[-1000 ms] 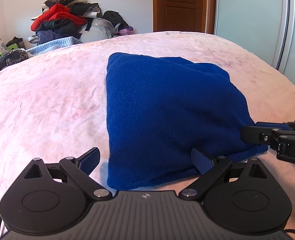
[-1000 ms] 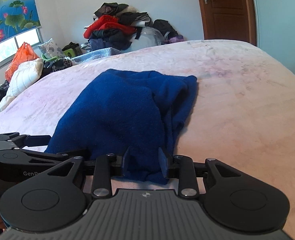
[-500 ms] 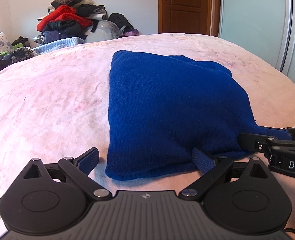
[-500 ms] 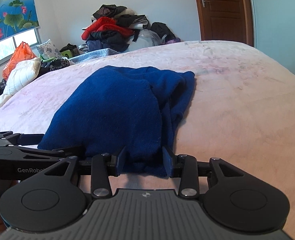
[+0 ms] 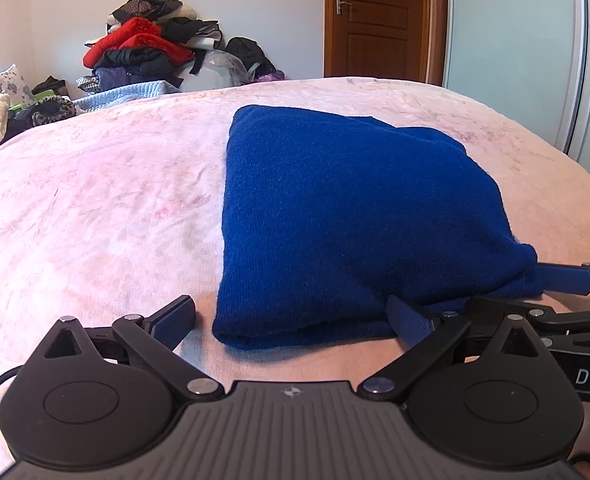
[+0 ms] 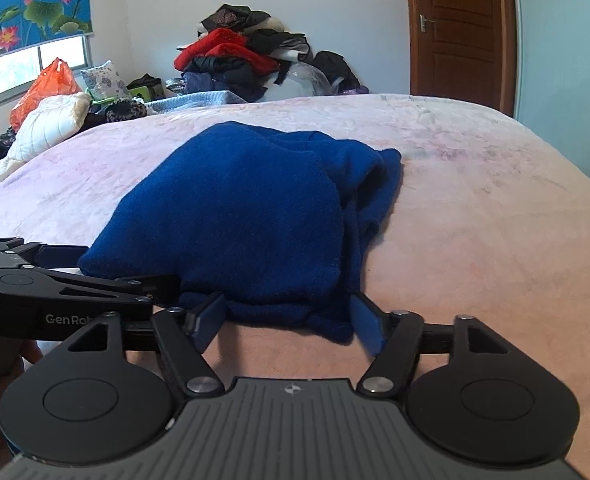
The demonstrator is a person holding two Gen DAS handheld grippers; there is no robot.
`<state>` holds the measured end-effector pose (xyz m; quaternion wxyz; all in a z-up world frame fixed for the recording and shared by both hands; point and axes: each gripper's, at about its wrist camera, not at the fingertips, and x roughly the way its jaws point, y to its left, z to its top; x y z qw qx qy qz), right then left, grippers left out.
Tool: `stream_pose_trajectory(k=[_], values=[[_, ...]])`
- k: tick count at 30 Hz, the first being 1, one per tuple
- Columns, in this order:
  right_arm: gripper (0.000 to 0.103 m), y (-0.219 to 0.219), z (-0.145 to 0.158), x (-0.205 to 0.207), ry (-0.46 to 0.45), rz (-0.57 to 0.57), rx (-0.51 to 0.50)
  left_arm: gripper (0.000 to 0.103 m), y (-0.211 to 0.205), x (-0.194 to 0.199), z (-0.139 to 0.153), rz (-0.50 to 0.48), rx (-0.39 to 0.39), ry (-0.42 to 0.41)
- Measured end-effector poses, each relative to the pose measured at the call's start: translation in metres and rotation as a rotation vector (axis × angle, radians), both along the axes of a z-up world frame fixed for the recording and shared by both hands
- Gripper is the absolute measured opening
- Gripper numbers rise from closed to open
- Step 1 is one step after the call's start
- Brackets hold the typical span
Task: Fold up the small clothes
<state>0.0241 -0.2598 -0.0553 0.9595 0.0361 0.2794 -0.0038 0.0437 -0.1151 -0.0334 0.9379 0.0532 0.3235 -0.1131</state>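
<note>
A dark blue knitted garment (image 5: 347,216) lies folded on the pink bedspread (image 5: 95,208). My left gripper (image 5: 291,320) is open wide, low over the bed, and the garment's near left corner sits between its fingers without being pinched. My right gripper (image 6: 287,322) has its jaws opening. The garment's (image 6: 247,216) near edge lies slack between its pads, which stand off it on both sides. Each gripper shows in the other's view: the right gripper (image 5: 507,288) at the garment's near right corner, the left gripper (image 6: 127,266) at the near left corner.
A heap of red, black and dark clothes (image 5: 155,48) is piled at the far side of the bed. Pillows and an orange bag (image 6: 43,88) lie far left by the window. A wooden door (image 5: 375,20) and a sliding wardrobe panel (image 5: 507,48) stand behind.
The right gripper's jaws have spread apart from a pinch on the garment's near edge and let it go. The garment has settled flatter on the bed. The left gripper stays open.
</note>
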Motion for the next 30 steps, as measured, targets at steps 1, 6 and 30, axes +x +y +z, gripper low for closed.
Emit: stream_pose_trajectory(k=[1, 6, 30], values=[[0.077, -0.002, 0.0, -0.001, -0.006, 0.001, 0.012, 0.103, 0.0, -0.001, 0.0, 0.001, 0.001, -0.002], [0.083, -0.003, -0.002, 0.0, -0.004, 0.012, 0.023, 0.103, 0.001, -0.002, -0.001, 0.005, -0.008, -0.001], [0.103, 0.007, -0.006, -0.005, 0.043, 0.068, -0.048, 0.103, 0.034, -0.011, 0.01, -0.057, -0.101, 0.021]])
